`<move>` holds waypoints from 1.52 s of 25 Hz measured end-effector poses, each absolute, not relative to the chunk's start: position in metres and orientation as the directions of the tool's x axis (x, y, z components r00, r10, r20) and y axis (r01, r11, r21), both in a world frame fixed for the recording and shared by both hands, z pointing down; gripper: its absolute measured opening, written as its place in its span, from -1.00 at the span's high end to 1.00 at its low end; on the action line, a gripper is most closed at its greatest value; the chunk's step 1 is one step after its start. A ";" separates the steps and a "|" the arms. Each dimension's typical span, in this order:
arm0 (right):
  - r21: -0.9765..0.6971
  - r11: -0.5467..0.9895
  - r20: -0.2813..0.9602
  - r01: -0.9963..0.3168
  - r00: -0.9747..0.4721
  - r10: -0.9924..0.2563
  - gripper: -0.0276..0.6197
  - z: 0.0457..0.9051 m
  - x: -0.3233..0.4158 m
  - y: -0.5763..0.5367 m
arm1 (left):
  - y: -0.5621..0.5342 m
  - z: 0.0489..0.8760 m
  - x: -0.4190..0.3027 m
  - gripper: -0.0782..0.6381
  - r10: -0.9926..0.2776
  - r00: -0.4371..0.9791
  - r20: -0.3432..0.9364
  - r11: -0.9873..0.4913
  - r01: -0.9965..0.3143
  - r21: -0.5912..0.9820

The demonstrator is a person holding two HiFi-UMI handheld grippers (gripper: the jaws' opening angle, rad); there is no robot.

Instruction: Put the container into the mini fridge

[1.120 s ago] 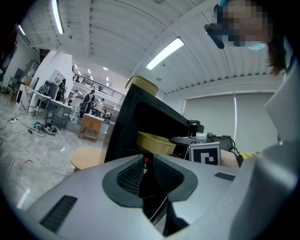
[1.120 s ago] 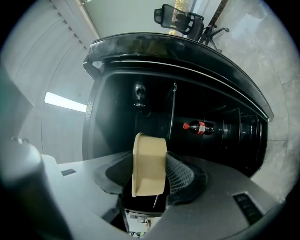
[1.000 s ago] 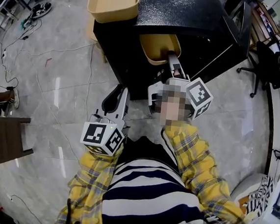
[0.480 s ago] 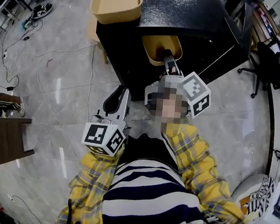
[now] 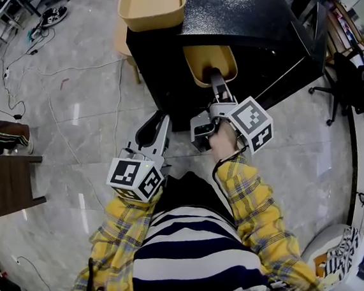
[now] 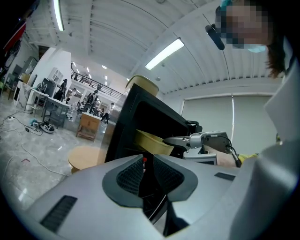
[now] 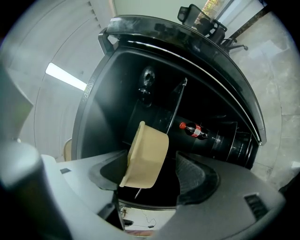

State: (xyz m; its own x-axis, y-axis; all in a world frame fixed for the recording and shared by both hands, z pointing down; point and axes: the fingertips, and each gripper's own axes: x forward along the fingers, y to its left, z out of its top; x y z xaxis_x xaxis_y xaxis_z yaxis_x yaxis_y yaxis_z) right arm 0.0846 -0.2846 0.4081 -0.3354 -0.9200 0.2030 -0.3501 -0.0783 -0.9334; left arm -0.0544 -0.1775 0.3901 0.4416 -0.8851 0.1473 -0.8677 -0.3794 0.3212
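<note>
In the head view we are looking down on a grey marbled floor (image 5: 76,112). Cables are trailing across its left part, a dark wooden stool (image 5: 5,182) is standing near its left edge, and an office chair (image 5: 361,82) is standing at its right edge. The black mini fridge (image 5: 245,20) is standing with its door (image 5: 307,45) swung open to the right. A second yellow tub (image 5: 151,1) is sitting on the left corner of the fridge's top. The yellow container (image 5: 206,61) is lying inside the fridge opening, and the right gripper (image 5: 212,77) is reaching to its near rim. The left gripper (image 5: 155,123) is hanging over open floor in front of the fridge, apart from it. The only print we are seeing is the black-and-white squares on the grippers' cubes.

In the left gripper view we are facing a bright hall with ceiling light strips and distant desks. The left gripper's (image 6: 145,164) jaws are standing nearly together, with only a slit between them, and are holding nothing.

In the right gripper view the right gripper's (image 7: 151,164) jaws are opening wide. The container (image 7: 146,157) is sitting between them, close to the left pad and clear of the right. A cola bottle (image 7: 197,131) with a red label is lying deeper in the fridge, and its print is too small to read.
</note>
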 end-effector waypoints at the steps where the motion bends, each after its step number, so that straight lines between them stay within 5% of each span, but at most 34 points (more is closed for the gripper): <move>1: -0.934 -0.076 0.202 -0.350 -0.337 -0.920 -0.05 0.408 0.085 -0.282 | -0.177 0.389 -0.054 0.56 -0.885 0.443 0.146 -0.381 -0.867 0.322; 38: -0.936 -0.008 0.139 -0.351 -0.350 -0.926 -0.05 0.392 0.098 -0.251 | -0.167 0.384 -0.043 0.56 -0.869 0.482 0.116 -0.420 -0.840 0.342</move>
State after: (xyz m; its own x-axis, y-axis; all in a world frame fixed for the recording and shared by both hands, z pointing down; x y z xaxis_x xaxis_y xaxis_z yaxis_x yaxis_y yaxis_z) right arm 0.0982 -0.2515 0.3917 -0.3501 -0.9263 0.1392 -0.3510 -0.0080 -0.9363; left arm -0.0427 -0.1675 0.3837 0.4815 -0.8687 0.1160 -0.8404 -0.4201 0.3424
